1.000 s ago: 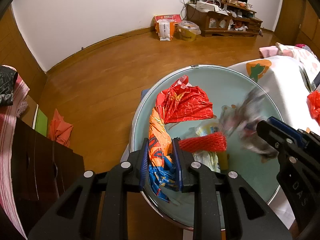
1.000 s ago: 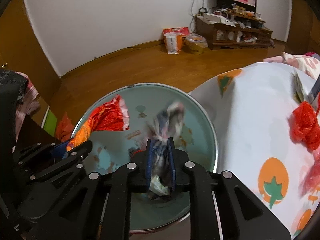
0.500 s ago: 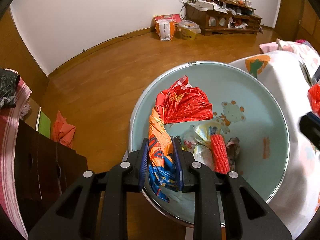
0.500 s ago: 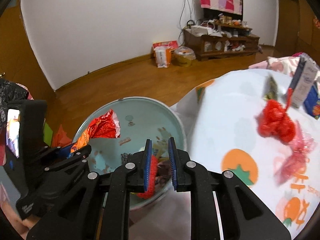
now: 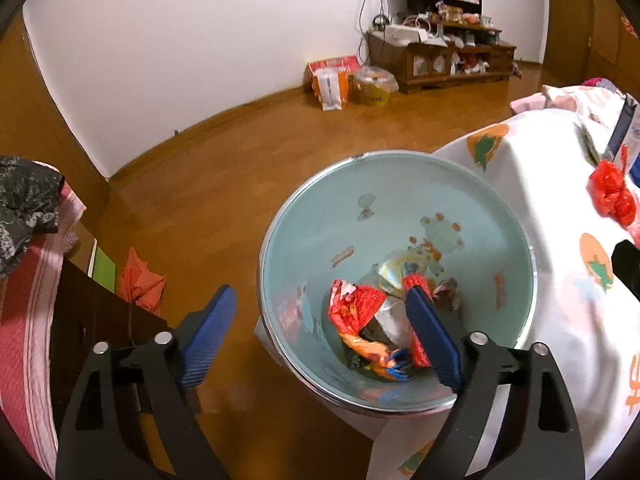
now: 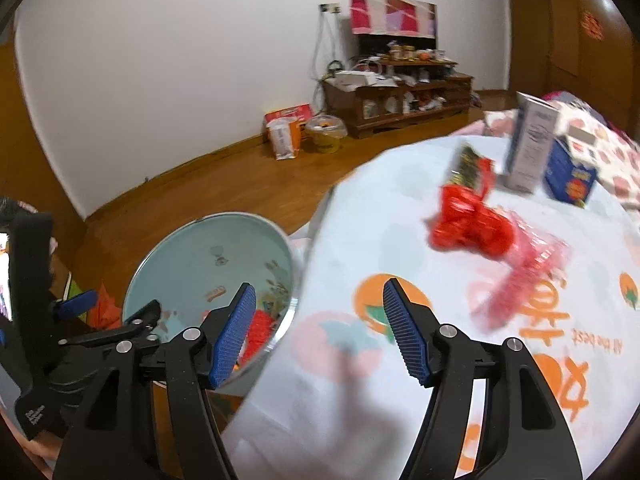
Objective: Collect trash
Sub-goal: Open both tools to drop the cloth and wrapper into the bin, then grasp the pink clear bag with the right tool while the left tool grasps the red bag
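A pale blue bin with a metal rim stands on the floor beside the white fruit-print table. Inside lie a red-orange wrapper, a red mesh net and other crumpled scraps. My left gripper hangs over the bin's near side, its jaws opening wide and gripping nothing. My right gripper is over the table's edge, jaws opening with nothing between them. Ahead of it on the cloth lie a red plastic bag, a pink see-through wrapper and a dark snack packet.
A grey carton and a blue box stand at the table's far side. A dark cabinet and an orange cloth are left of the bin. Bags and a low wooden shelf line the far wall.
The left gripper opened and the orange-red wrapper dropped into the bin. The right gripper let its grey crumpled scrap fall in, swung right over the table and opened.
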Demonstrator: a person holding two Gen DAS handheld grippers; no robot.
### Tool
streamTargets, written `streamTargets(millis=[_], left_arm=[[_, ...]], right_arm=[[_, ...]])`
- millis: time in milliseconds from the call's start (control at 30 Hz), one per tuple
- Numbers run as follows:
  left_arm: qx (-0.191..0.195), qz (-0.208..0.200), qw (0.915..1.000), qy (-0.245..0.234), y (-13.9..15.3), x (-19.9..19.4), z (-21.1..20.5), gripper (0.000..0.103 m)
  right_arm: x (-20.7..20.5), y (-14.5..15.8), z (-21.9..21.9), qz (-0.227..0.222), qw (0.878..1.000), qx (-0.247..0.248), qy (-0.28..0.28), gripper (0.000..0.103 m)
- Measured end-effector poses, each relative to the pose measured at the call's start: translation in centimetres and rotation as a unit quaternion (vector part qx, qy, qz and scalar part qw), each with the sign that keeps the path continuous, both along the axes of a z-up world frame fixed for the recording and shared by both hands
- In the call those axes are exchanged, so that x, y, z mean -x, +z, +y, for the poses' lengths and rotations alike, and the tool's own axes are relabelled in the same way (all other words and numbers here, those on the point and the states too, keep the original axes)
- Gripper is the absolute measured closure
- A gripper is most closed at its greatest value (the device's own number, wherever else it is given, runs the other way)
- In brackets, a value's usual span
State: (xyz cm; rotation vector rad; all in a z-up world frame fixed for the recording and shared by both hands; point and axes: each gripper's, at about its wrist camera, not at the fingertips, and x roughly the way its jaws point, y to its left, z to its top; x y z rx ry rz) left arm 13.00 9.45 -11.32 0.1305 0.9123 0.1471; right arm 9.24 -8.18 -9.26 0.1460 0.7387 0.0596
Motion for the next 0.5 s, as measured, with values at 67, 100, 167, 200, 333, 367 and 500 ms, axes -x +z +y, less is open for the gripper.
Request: streamTargets(millis=[67, 100, 167, 200, 333, 367, 500], left_arm=[[-0.005, -0.002, 1.0, -0.001, 0.2, 0.3, -0.5, 0.012], [-0.005, -0.002, 1.0, -0.003, 0.1, 0.7, -0.9, 0.012], [0.0, -0.002, 0.9999, -0.013, 0.0, 1.4, -1.7, 0.011], [0.001, 0.0, 0.9998, -0.017, -0.1, 1.6, -2.2, 0.011], [0.003, 0.007, 0.9995, -0.032, -1.0, 2.6, -4.1, 0.011], [0.004, 0.009, 0.9993, -0.035, -1.1, 2.7, -4.5, 0.011], [-0.002, 0.007, 0.9989, -0.047, -1.0, 2.9, -5.7, 0.011]], right_arm=[[0.9, -0.1, -1.7, 0.0, 1.0, 0.0, -0.017, 0.037], [1.3, -0.3, -2.5, 0.0, 1.0, 0.001, -0.025, 0.037], [2.4, -0.7, -4.8, 0.003, 0.999, -0.004, -0.051, 0.038], [3.0, -1.0, -6.2, 0.009, 0.998, -0.008, -0.068, 0.038], [5.2, -2.0, -11.5, 0.018, 0.991, 0.009, -0.132, 0.043], [5.5, -2.2, -12.2, 0.02, 0.99, 0.01, -0.14, 0.043], [5.1, -2.1, -15.6, 0.026, 0.984, -0.013, -0.174, 0.047]])
